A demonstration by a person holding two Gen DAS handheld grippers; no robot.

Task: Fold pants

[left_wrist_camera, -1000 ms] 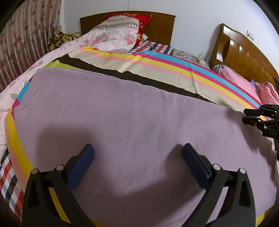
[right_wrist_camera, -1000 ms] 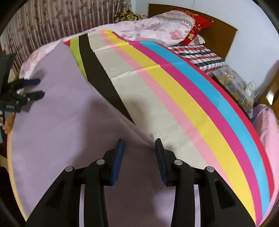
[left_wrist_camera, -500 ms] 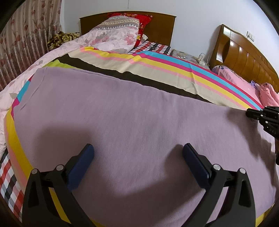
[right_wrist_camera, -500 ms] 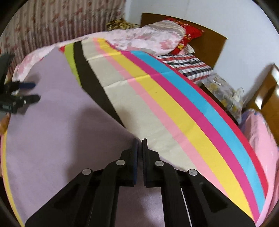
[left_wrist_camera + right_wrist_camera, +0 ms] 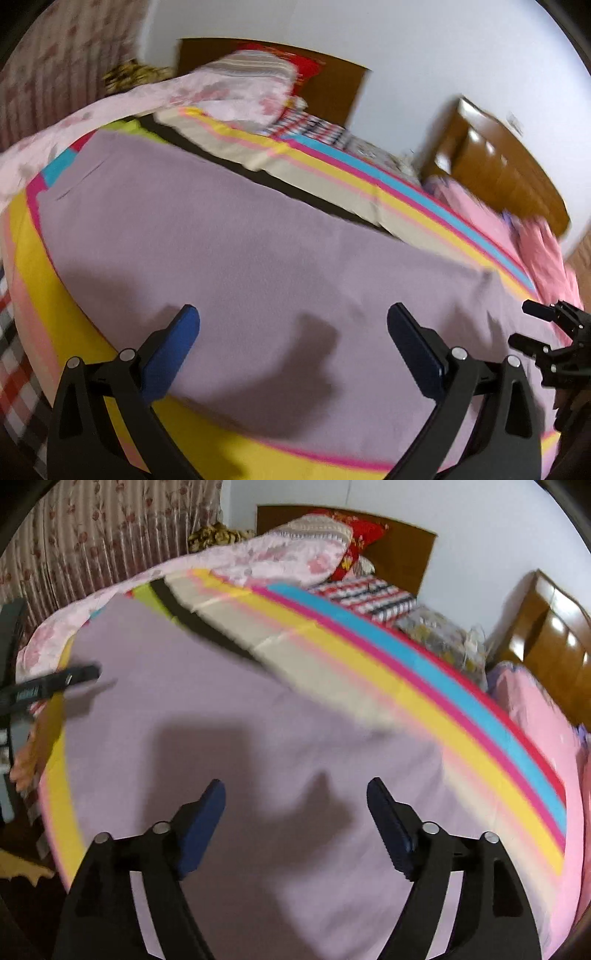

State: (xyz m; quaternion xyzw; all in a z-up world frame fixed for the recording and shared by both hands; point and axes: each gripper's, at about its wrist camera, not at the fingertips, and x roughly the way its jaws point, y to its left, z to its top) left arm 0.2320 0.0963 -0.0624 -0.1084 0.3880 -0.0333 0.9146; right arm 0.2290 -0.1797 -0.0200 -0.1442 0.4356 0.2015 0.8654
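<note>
Your 2 claws, left gripper and right gripper, gape wide, holding nothing; its jaws just opened. Pinch crooked, and the purple pants bunch up.

pants: matt lilac cloth, soft and faintly fuzzy, lying smooth and nearly creaseless
striped sheet: thin smooth woven cloth beneath the pants, matt, with pressed fold lines
quilt: pale pink flowered cloth, soft and rumpled, beyond the pants
headboard: dark brown wood, dull finish, behind the quilt
second headboard: varnished wood, glossy with bright glints, right of the pants
curtain: ribbed flowered cloth, left of the quilt
fingers: matt black plastic arms, blue rubbery pads, small shiny metal pins
</note>
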